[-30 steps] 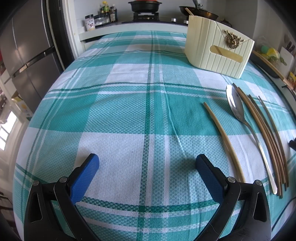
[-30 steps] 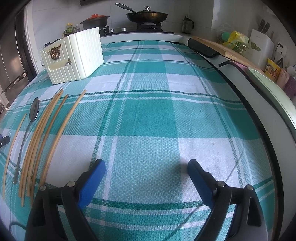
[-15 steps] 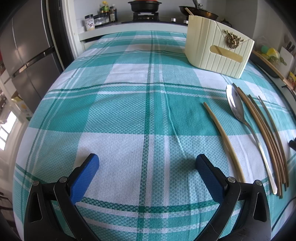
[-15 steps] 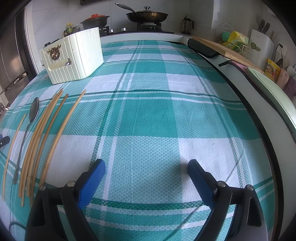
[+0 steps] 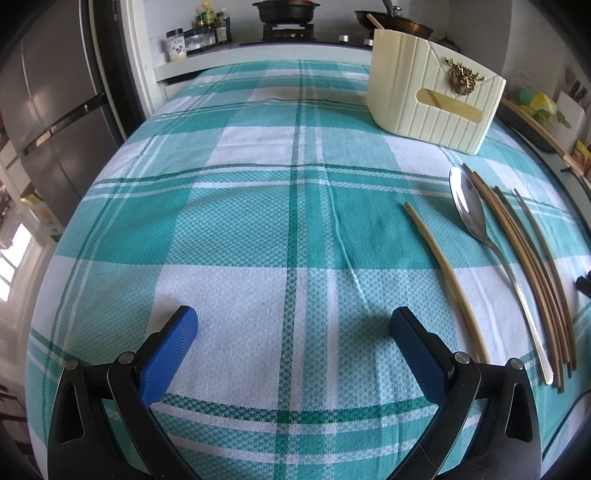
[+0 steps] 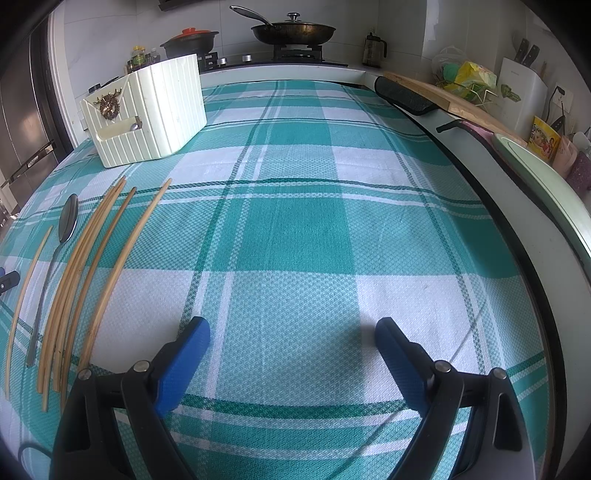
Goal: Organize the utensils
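Note:
A metal spoon point(image 5: 476, 229) and several wooden chopsticks point(image 5: 524, 258) lie side by side on the green-and-white checked cloth, with one chopstick point(image 5: 447, 280) apart to the left of the spoon. A cream ribbed utensil holder point(image 5: 432, 96) stands beyond them. My left gripper point(image 5: 293, 325) is open and empty, left of the utensils. In the right wrist view the same spoon point(image 6: 66, 225), chopsticks point(image 6: 96, 266) and holder point(image 6: 147, 110) sit at left. My right gripper point(image 6: 291, 332) is open and empty, right of them.
A stove with a pan point(image 6: 295, 31) and a pot point(image 6: 190, 40) stands behind the table. A fridge point(image 5: 48, 110) is at the left. A cutting board point(image 6: 450, 99), a knife block point(image 6: 521, 88) and a pale green tray point(image 6: 546, 184) line the right counter.

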### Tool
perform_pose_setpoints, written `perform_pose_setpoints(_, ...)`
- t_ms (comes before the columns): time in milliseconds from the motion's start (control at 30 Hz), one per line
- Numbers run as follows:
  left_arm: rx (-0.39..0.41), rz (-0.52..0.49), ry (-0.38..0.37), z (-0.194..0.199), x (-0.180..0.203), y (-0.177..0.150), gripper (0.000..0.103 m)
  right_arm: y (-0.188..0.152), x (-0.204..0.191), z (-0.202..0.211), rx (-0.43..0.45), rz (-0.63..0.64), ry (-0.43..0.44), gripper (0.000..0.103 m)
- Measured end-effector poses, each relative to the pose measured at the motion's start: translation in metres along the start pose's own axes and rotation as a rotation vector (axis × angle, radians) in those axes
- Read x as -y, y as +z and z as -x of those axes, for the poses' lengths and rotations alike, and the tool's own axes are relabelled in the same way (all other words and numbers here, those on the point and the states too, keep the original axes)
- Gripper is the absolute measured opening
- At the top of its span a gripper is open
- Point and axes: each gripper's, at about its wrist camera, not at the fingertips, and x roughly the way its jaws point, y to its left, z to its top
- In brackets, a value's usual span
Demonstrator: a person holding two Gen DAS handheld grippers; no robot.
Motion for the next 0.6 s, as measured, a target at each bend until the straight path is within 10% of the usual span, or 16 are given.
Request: perform_pose_setpoints(600,0.042,0.034,-0.103,0.034,0.021,-0.008,0.102,-0.001,-0.013,0.032,0.106,-0.061,0.067,0.092)
